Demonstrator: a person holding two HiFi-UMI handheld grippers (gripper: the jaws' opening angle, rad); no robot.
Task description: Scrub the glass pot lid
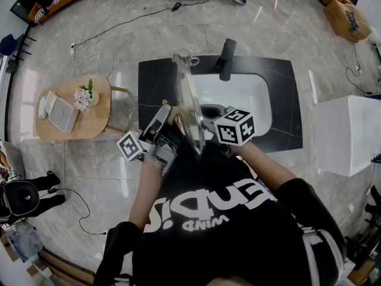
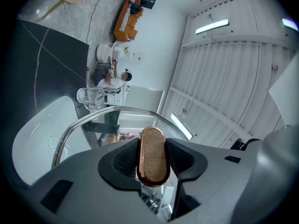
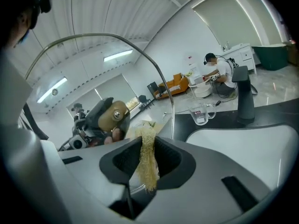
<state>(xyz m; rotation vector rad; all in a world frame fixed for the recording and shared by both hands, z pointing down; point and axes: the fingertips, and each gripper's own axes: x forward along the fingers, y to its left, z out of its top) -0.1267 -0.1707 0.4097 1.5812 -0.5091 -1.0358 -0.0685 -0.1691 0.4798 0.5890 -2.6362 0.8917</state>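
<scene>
Nearest in, the left gripper (image 1: 166, 117) has its jaws clenched on the wooden knob (image 2: 153, 148), holding the glass pot lid (image 1: 189, 109) upright and edge-on above the sink (image 1: 257, 100). The right gripper (image 3: 148, 146) grasps a fibrous scrubber (image 3: 148, 171) at the lid's far face, contact unclear. The pane stands between the jaws, its long axis running out over the sink's left side, so I'd expect the right gripper to press sideways into the glass.

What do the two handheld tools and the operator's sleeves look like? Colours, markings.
Left tool and right tool: grey moulded bodies, black ribbed pads. Each carries a white cube with black square markers: left cube, right cube. The person wears a black T-shirt with white lettering and short sleeves. No cables visible.
</scene>
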